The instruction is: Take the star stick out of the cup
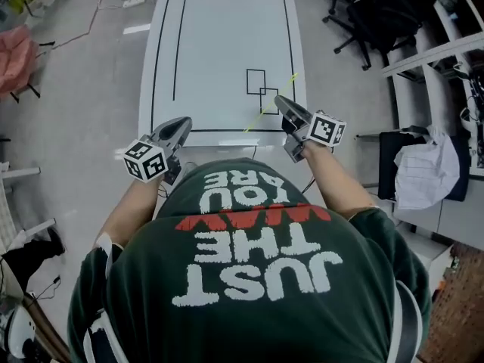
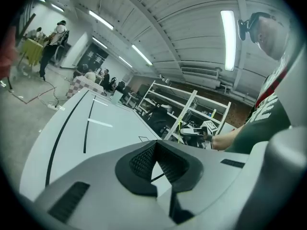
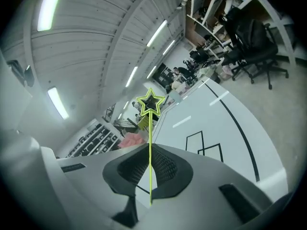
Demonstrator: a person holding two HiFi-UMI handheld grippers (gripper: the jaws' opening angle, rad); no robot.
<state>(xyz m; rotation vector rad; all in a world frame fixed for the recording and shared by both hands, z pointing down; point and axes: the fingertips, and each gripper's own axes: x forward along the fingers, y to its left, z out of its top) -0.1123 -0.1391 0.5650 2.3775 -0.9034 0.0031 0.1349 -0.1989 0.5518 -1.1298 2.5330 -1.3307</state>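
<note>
The star stick [image 3: 150, 128], thin, light and probably bendy, is pinched partway along its shaft by the right gripper's [image 1: 278, 101] closed fingers. Its star aims toward 1 o'clock above the worktop [image 1: 219, 51]. No cup shows. The left gripper's [image 1: 184, 122] fingers are together on nothing. The worktop's near edge lies at 6 o'clock, with open room toward 12.

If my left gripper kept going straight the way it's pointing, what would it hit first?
Probably nothing soon. The left gripper points diagonally across the white table, where only black lines show; if tilted down, it would meet the tabletop first. The right gripper, holding the star stick, sits off that line.
</note>
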